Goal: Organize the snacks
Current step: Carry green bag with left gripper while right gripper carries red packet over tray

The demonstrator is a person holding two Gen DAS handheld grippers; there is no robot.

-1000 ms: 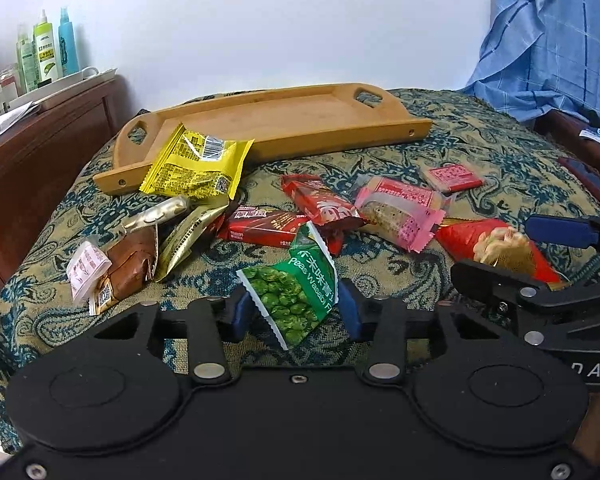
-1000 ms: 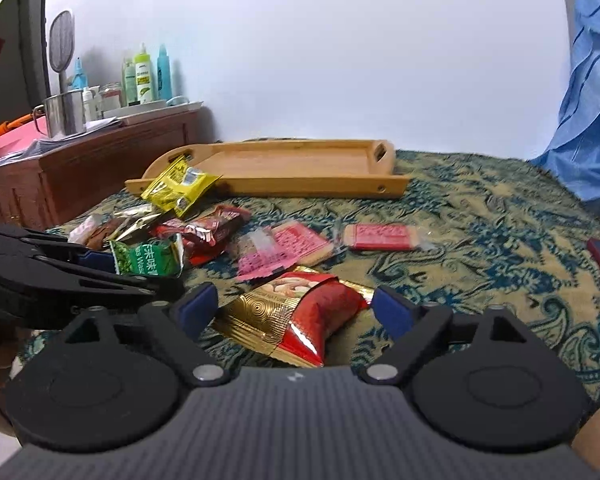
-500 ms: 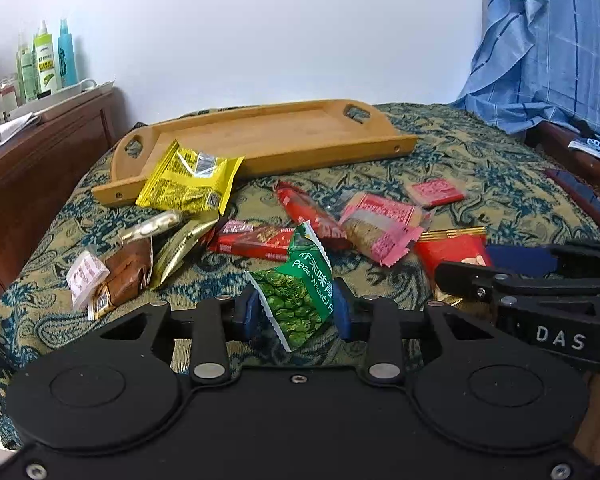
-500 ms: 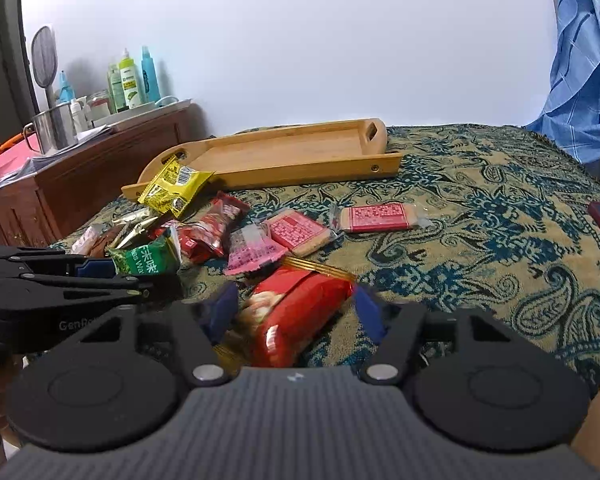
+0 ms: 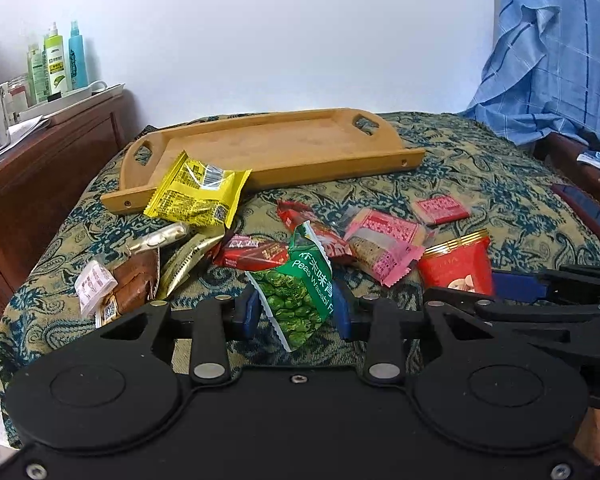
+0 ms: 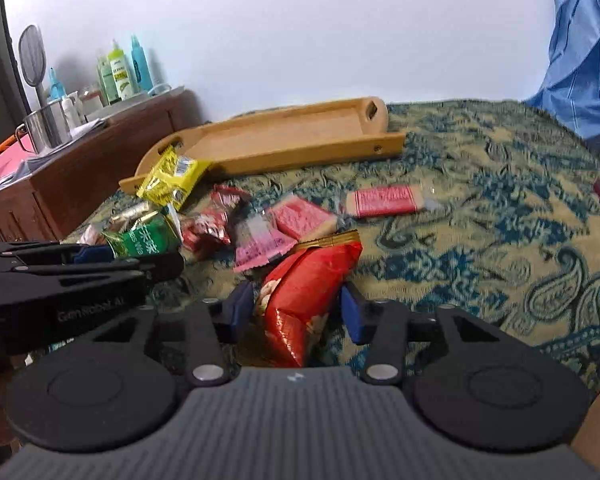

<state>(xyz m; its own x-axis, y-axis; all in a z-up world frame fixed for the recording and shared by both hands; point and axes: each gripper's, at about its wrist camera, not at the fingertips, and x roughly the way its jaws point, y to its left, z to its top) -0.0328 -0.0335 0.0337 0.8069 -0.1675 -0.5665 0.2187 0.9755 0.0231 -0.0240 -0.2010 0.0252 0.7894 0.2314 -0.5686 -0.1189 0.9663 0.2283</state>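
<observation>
Behind each claw's black body, the gripped green pea packet (image 5: pixel 300 300) and red packet (image 6: pixel 306 300) are half hidden.

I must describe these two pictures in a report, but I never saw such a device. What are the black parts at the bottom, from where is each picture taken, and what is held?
No robot is here. A person holds a two-finger gripper in each hand, and a wide-angle camera on each looks forward along its fingers; the black parts are the gripper's own body.

The left camera's picture shows the left gripper closed on a green pea packet. The right camera's picture shows the right gripper, whose jaws have just been closing, pressed on a red and gold packet. Each gripper also appears at the edge of the other's picture.

More snack packets, among them a yellow packet leaning on a wooden tray, lie on a patterned cloth.
</observation>
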